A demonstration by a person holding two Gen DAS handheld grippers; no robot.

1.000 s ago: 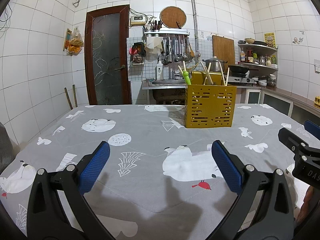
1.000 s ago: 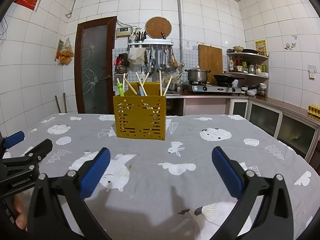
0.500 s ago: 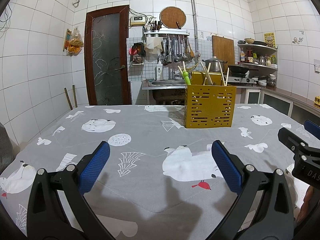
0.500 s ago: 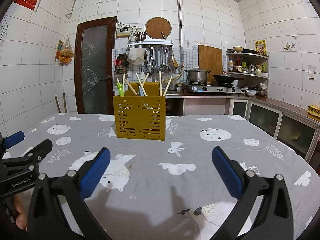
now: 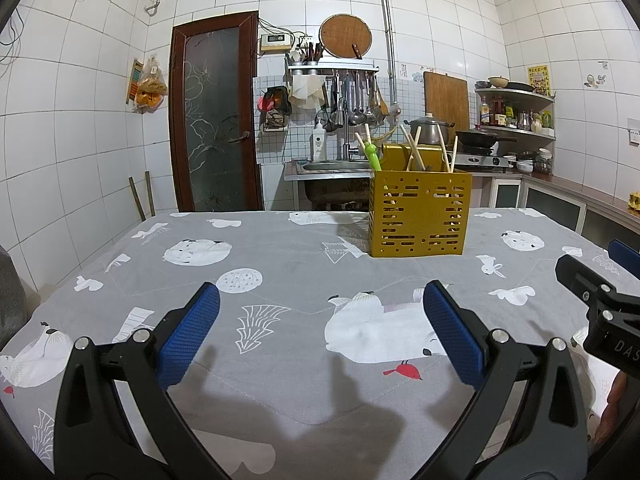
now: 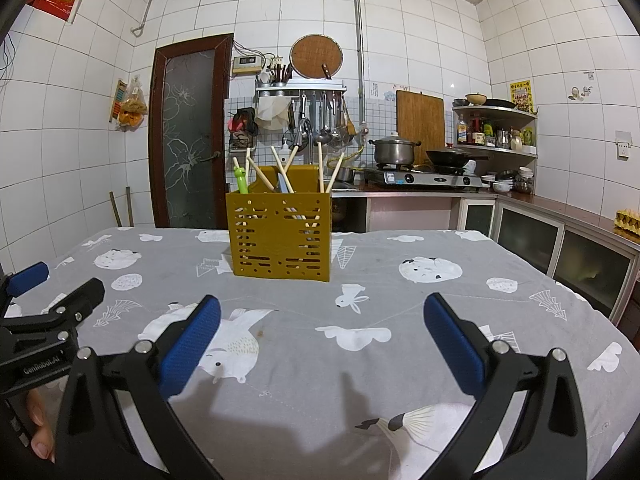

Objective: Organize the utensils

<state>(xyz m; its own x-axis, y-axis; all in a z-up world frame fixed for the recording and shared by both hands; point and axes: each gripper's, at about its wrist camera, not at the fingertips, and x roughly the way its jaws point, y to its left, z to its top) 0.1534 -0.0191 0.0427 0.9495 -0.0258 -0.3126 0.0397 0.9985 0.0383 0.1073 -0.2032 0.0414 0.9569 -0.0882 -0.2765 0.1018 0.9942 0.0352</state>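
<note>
A yellow slotted utensil holder point(image 5: 419, 215) point(image 6: 279, 236) stands upright on the far half of the table. Several wooden chopsticks point(image 5: 416, 148) point(image 6: 320, 168) and a green-handled utensil point(image 5: 373, 156) point(image 6: 241, 180) stick out of its top. My left gripper point(image 5: 320, 332) hovers low over the near part of the table, open, with nothing between its blue pads. My right gripper point(image 6: 320, 332) is likewise open and empty, well short of the holder. Each gripper shows at the edge of the other's view: the right one point(image 5: 600, 304), the left one point(image 6: 44, 300).
The table carries a grey cloth point(image 5: 280, 264) printed with white animals. Behind it are a brown door point(image 5: 214, 120), a sink with hanging ladles point(image 5: 352, 100), a stove with a pot point(image 6: 390, 152) and low cabinets point(image 6: 560, 248) at right. A hand point(image 6: 38, 432) grips the left tool.
</note>
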